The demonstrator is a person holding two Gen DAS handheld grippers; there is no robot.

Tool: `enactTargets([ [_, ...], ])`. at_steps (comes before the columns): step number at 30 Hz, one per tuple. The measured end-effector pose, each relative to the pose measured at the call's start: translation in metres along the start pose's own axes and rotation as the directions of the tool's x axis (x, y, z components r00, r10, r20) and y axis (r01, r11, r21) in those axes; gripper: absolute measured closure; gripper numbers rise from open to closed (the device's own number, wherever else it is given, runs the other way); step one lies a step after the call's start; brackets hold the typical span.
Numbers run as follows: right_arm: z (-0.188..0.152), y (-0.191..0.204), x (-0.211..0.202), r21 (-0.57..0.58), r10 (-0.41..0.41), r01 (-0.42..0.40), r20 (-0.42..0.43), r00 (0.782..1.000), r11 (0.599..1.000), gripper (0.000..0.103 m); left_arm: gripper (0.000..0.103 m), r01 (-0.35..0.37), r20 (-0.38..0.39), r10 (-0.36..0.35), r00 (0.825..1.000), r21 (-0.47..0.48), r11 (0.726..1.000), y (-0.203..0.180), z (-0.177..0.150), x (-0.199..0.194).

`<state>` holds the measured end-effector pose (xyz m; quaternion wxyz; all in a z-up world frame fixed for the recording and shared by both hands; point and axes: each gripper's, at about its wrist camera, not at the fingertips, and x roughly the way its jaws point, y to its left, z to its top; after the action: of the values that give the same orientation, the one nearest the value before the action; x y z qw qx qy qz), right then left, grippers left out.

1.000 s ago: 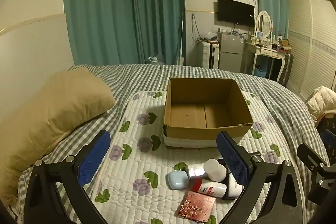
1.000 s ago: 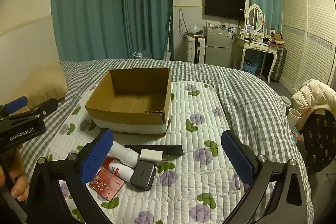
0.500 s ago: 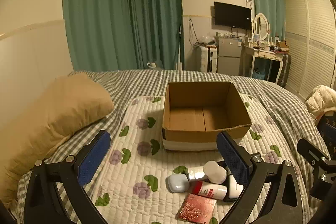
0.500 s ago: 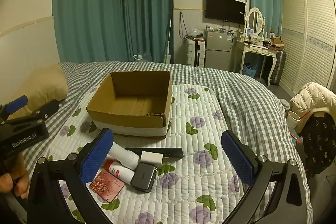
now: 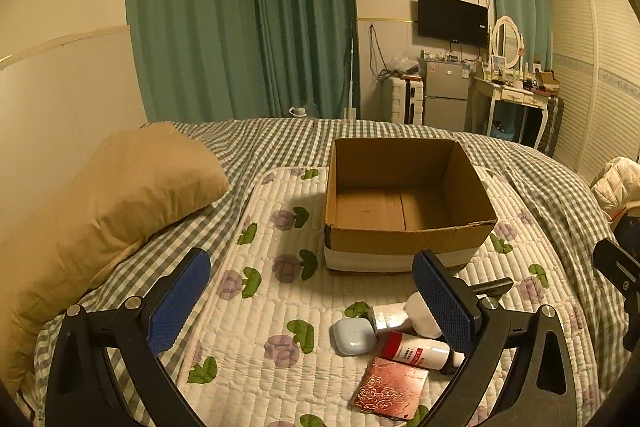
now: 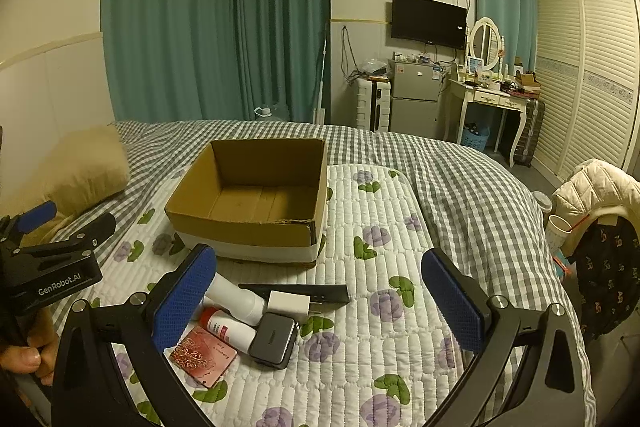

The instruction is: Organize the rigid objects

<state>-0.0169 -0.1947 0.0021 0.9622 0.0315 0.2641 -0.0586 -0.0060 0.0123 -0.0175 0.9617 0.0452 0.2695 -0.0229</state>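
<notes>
An empty cardboard box (image 5: 408, 223) (image 6: 256, 223) stands on the quilted mat. In front of it lies a small pile: a blue-white case (image 5: 354, 335), a red-and-white tube (image 5: 414, 345) (image 6: 228, 329), a white bottle (image 6: 236, 297), a pink patterned card (image 5: 390, 389) (image 6: 204, 357), a white charger (image 6: 289, 303), a dark grey box (image 6: 274, 339) and a black flat strip (image 6: 296, 293). My left gripper (image 5: 310, 301) is open and empty above the mat, left of the pile. My right gripper (image 6: 320, 297) is open and empty above the pile.
A tan pillow (image 5: 104, 211) lies at the left on the checked bedspread (image 6: 460, 179). A white jacket (image 6: 596, 187) hangs over a chair at the right. A dresser (image 6: 488, 99), fridge and curtains stand beyond the bed.
Both grippers have tilted up slightly, so the box and pile sit lower in view. Both stay open. Nothing on the bed has moved.
</notes>
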Motion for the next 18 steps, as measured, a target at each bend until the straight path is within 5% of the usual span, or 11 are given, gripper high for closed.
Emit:
enactTargets([
  [18,-0.001,-0.004,-0.002,0.006,-0.009,0.009,0.013,1.000,1.000,0.000,0.000,0.035,0.042,-0.035,0.999,0.004,0.999,0.000,0.005,-0.012],
])
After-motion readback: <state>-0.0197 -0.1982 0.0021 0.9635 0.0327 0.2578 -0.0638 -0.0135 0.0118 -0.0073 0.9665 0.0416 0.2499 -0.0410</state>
